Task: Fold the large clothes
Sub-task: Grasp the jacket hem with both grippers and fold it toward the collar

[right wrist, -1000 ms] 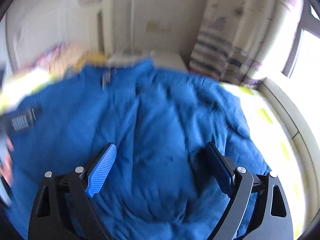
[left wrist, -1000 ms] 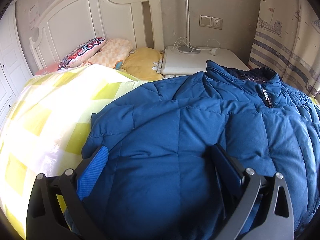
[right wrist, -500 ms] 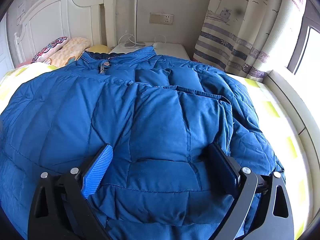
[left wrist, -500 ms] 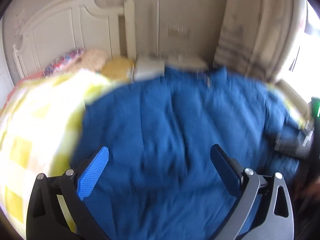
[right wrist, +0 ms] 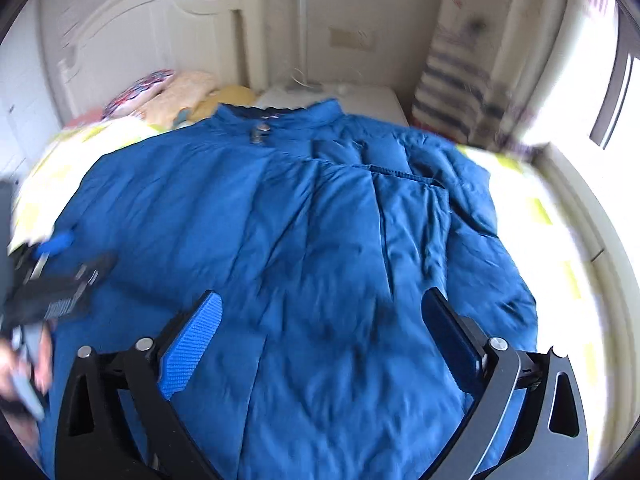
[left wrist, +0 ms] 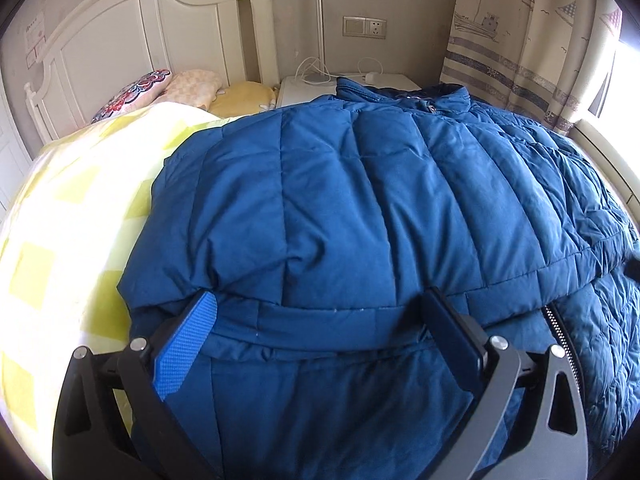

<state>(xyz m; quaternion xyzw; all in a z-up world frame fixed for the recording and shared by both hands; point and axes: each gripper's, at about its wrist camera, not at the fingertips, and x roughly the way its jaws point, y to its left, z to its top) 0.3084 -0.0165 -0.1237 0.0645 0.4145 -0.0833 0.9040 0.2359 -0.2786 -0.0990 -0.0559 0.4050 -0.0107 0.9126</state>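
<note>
Currently we hold both grippers over a blue quilted down jacket [left wrist: 360,200] spread on the bed's yellow-checked quilt [left wrist: 72,216], collar towards the white headboard [left wrist: 120,40].

Left wrist view, sharp: left gripper [left wrist: 320,312] with fingers spread wide, straddling a folded-over jacket edge, gripping nothing; a zipper [left wrist: 560,336] lies exposed at lower right; pillows [left wrist: 176,88], a white nightstand [left wrist: 320,84] and a curtain [left wrist: 520,40] stand behind.

Right wrist view, motion-blurred: right gripper [right wrist: 320,320] likewise spread wide above the jacket [right wrist: 320,240], pinching nothing. Only this view shows the left gripper [right wrist: 52,280] from outside, at the jacket's left edge, and the collar snap [right wrist: 260,132].

Jacket: puffy, stitched in panels, one side folded across the body.

Against half a second ago: the left view has gone from blurred to sharp, the right from sharp to blurred; both grippers stay open.
</note>
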